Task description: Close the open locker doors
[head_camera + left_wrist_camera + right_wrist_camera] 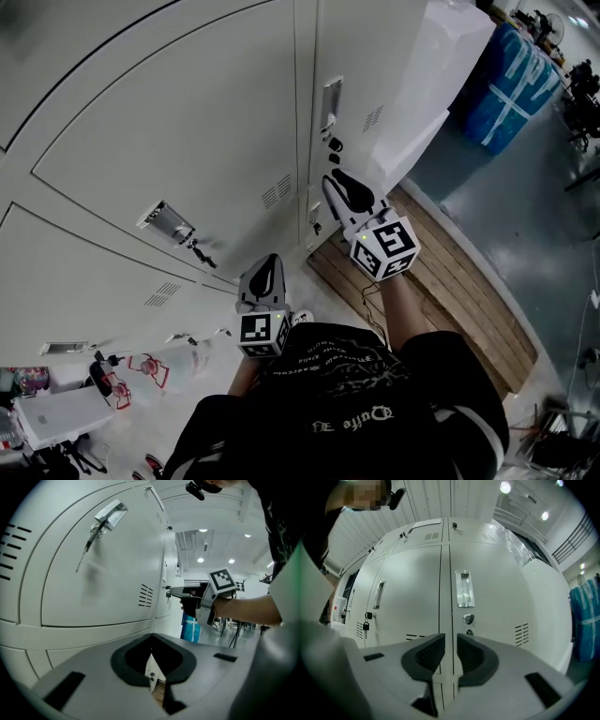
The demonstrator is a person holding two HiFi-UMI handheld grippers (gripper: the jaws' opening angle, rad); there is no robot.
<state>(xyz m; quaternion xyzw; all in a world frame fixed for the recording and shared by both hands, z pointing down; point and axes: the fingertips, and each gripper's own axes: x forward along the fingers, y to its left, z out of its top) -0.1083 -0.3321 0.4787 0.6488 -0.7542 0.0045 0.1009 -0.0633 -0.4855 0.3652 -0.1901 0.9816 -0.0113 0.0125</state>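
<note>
Head view: locker doors (187,122) white and flush across the bank, straight ahead of both tools; left gripper (270,262) low, right gripper (336,180) higher, close to a door seam.
Left gripper view: jaws closed tip to tip, nothing held; keyed latch (110,515) high on the nearest door.
Right gripper view: jaws slightly apart, empty, framing the seam between two shut doors; recessed handle (464,595) just right of it.

The only print, on the person's black shirt (352,412), is too garbled to read.
</note>
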